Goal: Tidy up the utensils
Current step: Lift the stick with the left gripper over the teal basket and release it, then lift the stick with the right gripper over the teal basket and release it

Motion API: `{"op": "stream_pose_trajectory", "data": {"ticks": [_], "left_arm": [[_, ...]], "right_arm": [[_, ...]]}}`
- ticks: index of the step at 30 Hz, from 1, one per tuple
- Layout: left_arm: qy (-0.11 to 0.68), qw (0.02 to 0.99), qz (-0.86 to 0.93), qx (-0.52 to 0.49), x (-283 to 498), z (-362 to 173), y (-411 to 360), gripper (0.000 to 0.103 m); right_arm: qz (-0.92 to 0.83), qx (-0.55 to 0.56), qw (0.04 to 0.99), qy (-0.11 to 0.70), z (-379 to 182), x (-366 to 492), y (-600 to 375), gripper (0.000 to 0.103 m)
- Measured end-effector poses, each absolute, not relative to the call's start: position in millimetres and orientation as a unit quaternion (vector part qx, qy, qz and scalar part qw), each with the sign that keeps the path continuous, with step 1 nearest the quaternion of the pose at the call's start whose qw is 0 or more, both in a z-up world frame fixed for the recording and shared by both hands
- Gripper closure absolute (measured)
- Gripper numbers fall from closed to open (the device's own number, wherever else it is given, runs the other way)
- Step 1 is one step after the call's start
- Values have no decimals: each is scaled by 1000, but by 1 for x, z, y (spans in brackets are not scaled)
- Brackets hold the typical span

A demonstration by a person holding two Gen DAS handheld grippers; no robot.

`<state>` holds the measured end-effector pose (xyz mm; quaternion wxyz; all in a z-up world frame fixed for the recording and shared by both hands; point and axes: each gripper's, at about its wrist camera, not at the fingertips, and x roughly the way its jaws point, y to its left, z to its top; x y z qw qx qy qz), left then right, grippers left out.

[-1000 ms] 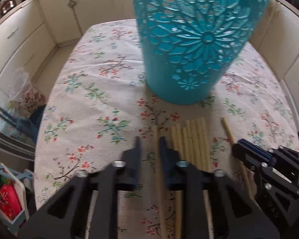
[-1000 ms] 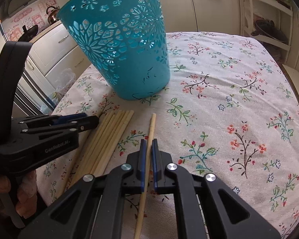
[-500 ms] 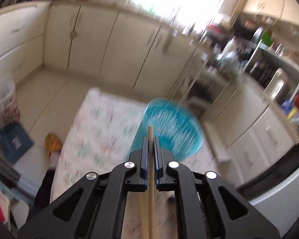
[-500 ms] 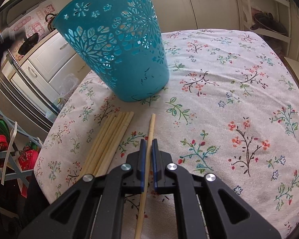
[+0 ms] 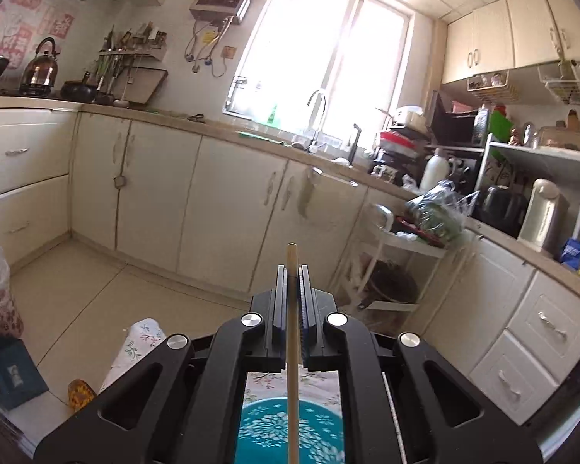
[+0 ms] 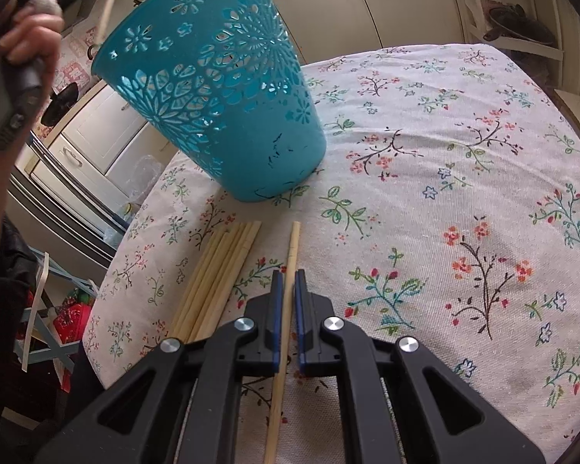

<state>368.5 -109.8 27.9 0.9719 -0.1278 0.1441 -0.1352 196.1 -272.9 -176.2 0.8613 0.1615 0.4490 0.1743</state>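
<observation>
My left gripper (image 5: 291,270) is shut on a wooden chopstick (image 5: 292,348) and holds it upright, high above the teal perforated basket (image 5: 290,433) seen below between its arms. In the right wrist view the basket (image 6: 228,108) stands on the floral tablecloth (image 6: 444,193). My right gripper (image 6: 286,278) is low over the cloth, its jaws closed around a single chopstick (image 6: 290,255) lying there. A bundle of several chopsticks (image 6: 216,278) lies just left of it. The left hand with its gripper and chopstick (image 6: 114,0) shows at the top left.
Kitchen cabinets (image 5: 220,208), a sink counter and a cluttered shelf rack (image 5: 522,178) surround the table. A white trolley (image 5: 390,255) stands beyond the table's far end. A fridge (image 6: 69,201) and a blue stool (image 6: 50,309) stand left of the table.
My left gripper closed on a chopstick, lifted it off the cloth and tilted up above the basket. My right gripper has stayed around its chopstick on the cloth.
</observation>
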Motion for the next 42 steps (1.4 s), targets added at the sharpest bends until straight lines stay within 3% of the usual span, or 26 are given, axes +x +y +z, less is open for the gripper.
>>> {"op": "stream_pose_trajectory", "data": {"ticks": [14, 16, 18, 20, 23, 27, 34, 42], "left_arm": [[239, 963, -121, -26, 366, -43, -112, 95], [249, 962, -114, -23, 362, -43, -103, 87], [252, 962, -99, -32, 354, -39, -88, 60], [244, 965, -82, -47, 342, -31, -68, 46], [239, 966, -67, -70, 324, -28, -41, 33], [243, 963, -32, -111, 290, -43, 5, 20], [333, 927, 1, -170, 269, -129, 46, 17], [386, 909, 0, -157, 270, -182, 35, 17]], "right_arm": [[160, 121, 860, 469, -171, 198, -264, 96], [154, 107, 859, 475, -169, 197, -261, 96], [148, 81, 863, 477, -168, 196, -255, 98], [139, 44, 870, 471, -167, 194, -248, 98], [133, 33, 875, 464, -167, 192, -245, 98], [152, 109, 871, 455, -165, 186, -263, 98], [206, 255, 863, 385, -131, 163, -298, 98], [253, 302, 878, 272, -47, 177, -300, 98]]}}
